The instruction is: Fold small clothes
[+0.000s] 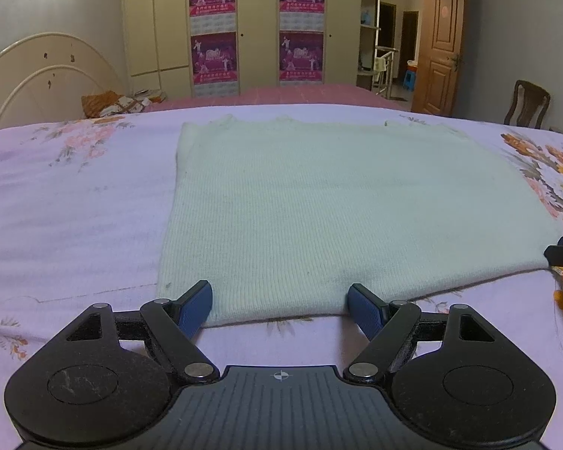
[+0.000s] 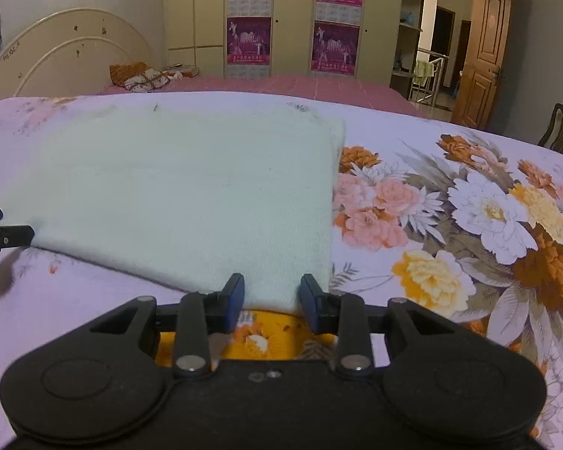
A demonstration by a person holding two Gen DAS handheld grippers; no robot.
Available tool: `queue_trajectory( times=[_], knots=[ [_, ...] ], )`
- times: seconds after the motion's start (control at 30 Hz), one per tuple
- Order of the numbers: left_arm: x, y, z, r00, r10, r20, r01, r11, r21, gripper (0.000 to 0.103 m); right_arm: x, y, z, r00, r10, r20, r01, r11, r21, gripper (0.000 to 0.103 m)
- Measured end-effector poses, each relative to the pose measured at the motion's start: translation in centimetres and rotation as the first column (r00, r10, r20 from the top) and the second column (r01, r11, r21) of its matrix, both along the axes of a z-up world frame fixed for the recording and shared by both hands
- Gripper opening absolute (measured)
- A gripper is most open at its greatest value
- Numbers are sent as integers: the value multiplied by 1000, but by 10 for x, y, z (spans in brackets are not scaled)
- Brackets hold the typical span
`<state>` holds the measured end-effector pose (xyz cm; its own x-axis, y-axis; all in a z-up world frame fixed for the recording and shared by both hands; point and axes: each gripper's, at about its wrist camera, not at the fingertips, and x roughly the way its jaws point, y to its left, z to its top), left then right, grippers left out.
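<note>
The bed (image 1: pixel 75 202) carries a pale knit garment (image 1: pixel 319 202), lying flat, long axis across; free sheet surrounds it. Left gripper (image 1: pixel 279 305) fingers stand wide at its near edge. Right gripper (image 2: pixel 271 298) fingers, narrower, seemingly pinch its corner.

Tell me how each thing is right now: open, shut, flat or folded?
Pale green knitted garment: lies flat on the bed, doubled layers showing at its left edge.
Left gripper: open wide, blue pads either side of the garment's near edge.
Right gripper: partly open, near right corner of the garment between its pads; grip unclear.
Brown wooden door: open.
Floral bedsheet: spread flat.
</note>
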<state>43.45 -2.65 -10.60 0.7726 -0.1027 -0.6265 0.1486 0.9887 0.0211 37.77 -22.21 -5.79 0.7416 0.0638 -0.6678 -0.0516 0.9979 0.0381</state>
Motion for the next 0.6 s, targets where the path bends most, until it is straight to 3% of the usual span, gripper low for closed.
queue_trajectory(
  times=[0.27, 0.4, 0.47, 0.53, 0.6],
  knots=[
    [0, 0, -1, 1000, -13, -5, 13, 1000, 3, 79, -1, 2, -1, 1000, 18, 15, -18, 999, -28, 33],
    [-1, 1, -3, 993, -114, -31, 115, 993, 33, 93, 2, 3, 1, 1000, 17, -7, -17, 1000, -16, 34],
    [-7, 1, 0, 991, -130, -44, 133, 989, 61, 93, 4, -1, 2, 1000, 15, -19, -14, 1000, 8, 34],
    [-15, 8, 5, 993, -98, -60, 99, 995, 23, 93, 4, -2, 7, 999, 12, -43, -12, 1000, 11, 34],
    [-28, 26, 7, 997, -17, -70, 11, 996, -93, 93, -4, -5, 17, 1000, 5, -25, -3, 999, 51, 34]
  ],
)
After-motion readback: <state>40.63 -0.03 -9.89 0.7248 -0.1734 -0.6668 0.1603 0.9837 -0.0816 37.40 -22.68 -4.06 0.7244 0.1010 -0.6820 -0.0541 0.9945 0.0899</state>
